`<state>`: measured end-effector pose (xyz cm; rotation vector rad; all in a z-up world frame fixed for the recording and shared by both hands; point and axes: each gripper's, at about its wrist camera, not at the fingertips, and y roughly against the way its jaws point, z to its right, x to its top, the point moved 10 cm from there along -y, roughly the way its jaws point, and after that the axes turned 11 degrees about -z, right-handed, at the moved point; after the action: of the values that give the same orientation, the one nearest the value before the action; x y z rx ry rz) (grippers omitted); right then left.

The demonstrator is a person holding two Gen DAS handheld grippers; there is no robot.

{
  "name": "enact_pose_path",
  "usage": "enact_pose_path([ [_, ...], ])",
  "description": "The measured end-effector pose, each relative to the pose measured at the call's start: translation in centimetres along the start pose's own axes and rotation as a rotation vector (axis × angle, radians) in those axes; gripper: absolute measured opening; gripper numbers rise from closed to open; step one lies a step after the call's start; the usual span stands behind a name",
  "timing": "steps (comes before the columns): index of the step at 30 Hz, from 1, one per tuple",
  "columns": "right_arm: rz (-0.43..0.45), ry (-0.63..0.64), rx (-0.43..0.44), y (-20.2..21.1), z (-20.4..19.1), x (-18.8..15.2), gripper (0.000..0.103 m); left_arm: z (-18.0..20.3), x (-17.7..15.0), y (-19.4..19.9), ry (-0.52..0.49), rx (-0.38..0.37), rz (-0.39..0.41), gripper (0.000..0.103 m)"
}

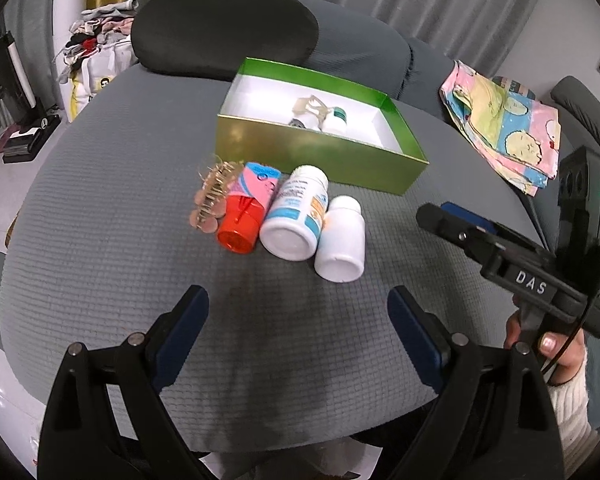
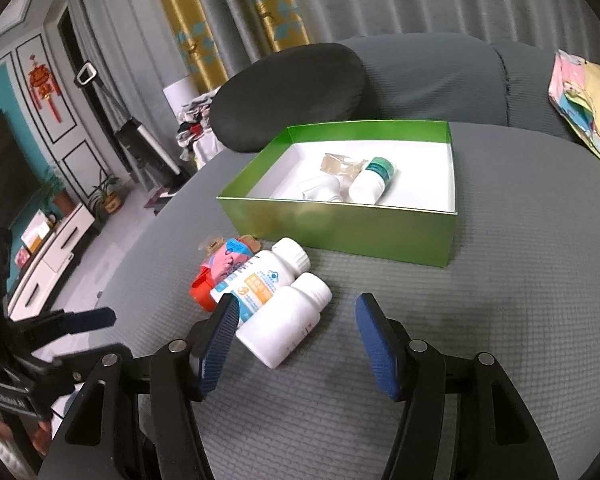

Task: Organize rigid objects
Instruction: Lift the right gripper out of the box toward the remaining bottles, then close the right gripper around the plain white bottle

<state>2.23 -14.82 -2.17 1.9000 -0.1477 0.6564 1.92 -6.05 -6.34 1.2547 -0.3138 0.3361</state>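
White plastic, the small bottle (image 2: 285, 322) lies on its side on the grey cushion (image 2: 500, 280), just ahead of the right claw (image 2: 296, 338), which is spread wide and holds nothing; its left pad (image 2: 216, 344) sits close beside the bottle's base. The bottle's long axis runs from that base away toward the cap, slanting right — so the pads would close across its body. The left claw (image 1: 298, 332), also wide and empty, sits farther back, so the right looks nearer. Touching the small bottle is a larger labelled bottle (image 2: 260, 276), then a red-capped tube (image 2: 216, 276) — crowding the left pad's side. The green box (image 2: 340, 232), beyond, already holds a few items
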Motion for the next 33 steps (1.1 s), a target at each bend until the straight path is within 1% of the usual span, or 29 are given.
enact_pose_path([
  [9, -0.011, 0.007, 0.006, -0.2, -0.2, -0.1, 0.062, 1.2, -0.9, -1.9, -0.015, -0.006, -0.034, 0.091],
  [14, -0.003, -0.007, -0.001, 0.2, 0.4, -0.4, 0.062, 1.4, -0.7, -2.7, -0.021, 0.014, -0.026, 0.091],
  [16, -0.005, -0.014, -0.009, 0.3, 0.7, -0.5, 0.062, 1.3, -0.8, -3.1, -0.012, 0.009, -0.027, 0.091],
  [23, -0.023, -0.025, 0.000, -0.1, 1.1, -1.0, 0.062, 0.5, -1.0, -3.9, 0.028, -0.049, -0.021, 0.091],
  [27, -0.045, -0.020, 0.026, -0.9, 1.0, -1.1, 0.062, 0.3, -1.1, -4.8, 0.060, -0.108, -0.042, 0.091],
  [31, -0.081, -0.030, 0.073, -2.1, 1.0, -1.4, 0.062, 1.4, -1.2, -5.6, 0.041, -0.156, -0.064, 0.091],
  [33, -0.095, -0.028, 0.080, -2.6, 1.1, -1.5, 0.062, 2.3, -1.3, -6.2, 0.025, -0.166, -0.082, 0.091],
])
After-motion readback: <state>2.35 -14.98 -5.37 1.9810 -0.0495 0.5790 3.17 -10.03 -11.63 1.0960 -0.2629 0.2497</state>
